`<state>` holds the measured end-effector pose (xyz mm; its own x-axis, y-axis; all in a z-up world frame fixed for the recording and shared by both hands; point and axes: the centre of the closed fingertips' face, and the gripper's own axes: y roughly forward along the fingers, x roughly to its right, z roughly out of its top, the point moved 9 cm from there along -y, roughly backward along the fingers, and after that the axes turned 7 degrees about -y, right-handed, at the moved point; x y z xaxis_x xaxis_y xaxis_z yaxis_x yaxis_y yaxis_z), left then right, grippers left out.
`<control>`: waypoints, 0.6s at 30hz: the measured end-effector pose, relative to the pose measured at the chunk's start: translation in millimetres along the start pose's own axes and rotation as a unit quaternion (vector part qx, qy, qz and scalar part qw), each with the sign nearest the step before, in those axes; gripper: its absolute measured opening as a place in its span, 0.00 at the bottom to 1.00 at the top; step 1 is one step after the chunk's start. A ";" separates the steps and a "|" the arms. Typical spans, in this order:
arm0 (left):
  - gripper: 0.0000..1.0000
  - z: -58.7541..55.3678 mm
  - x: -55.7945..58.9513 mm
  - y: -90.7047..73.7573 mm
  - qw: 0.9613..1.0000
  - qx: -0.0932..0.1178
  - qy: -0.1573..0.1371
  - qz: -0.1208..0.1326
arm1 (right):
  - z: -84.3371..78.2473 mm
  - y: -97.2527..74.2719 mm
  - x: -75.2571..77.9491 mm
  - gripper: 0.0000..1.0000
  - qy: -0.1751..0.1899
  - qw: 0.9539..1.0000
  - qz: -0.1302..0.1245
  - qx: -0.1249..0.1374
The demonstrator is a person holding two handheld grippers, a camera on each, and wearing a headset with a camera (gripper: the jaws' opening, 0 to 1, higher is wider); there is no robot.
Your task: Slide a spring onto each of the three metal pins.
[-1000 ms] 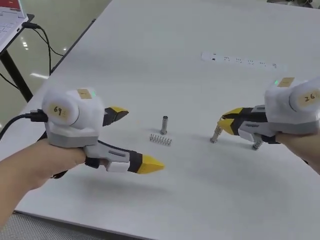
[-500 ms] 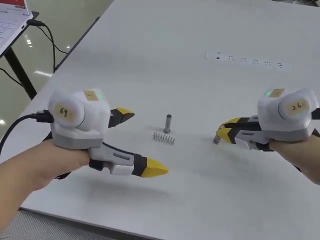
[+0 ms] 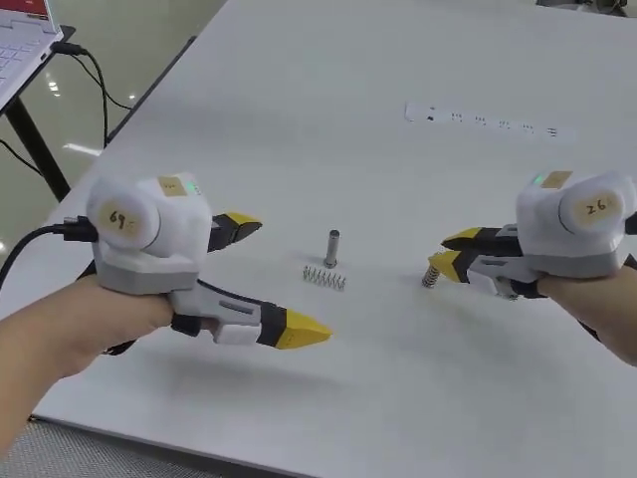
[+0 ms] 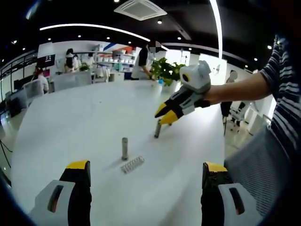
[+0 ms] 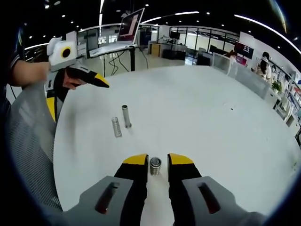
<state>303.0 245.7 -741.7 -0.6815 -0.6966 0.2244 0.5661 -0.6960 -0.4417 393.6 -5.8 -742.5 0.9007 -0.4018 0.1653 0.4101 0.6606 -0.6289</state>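
My left gripper (image 4: 146,165) is spread wide; my right gripper (image 5: 158,159) stands narrowly parted around the spring-sleeved grey metal pin (image 5: 155,165).

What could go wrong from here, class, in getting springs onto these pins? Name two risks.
1. The right gripper flanks the top of a sprung pin, which looks tilted; a nudge may topple it.
2. The loose spring lies flat right beside the bare pin; the wide-open left gripper, reaching for it, might knock that pin over or roll the spring away.
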 end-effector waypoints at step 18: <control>0.96 0.1 2.3 0.8 1.000 0.002 0.003 -0.006 | 39.6 2.8 -24.5 0.12 -0.115 0.992 0.044 -0.003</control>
<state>301.9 243.5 -741.5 -0.6913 -0.6866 0.2252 0.5589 -0.7056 -0.4357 378.4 31.0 -718.2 0.9423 -0.1870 0.2777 0.3279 0.6827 -0.6530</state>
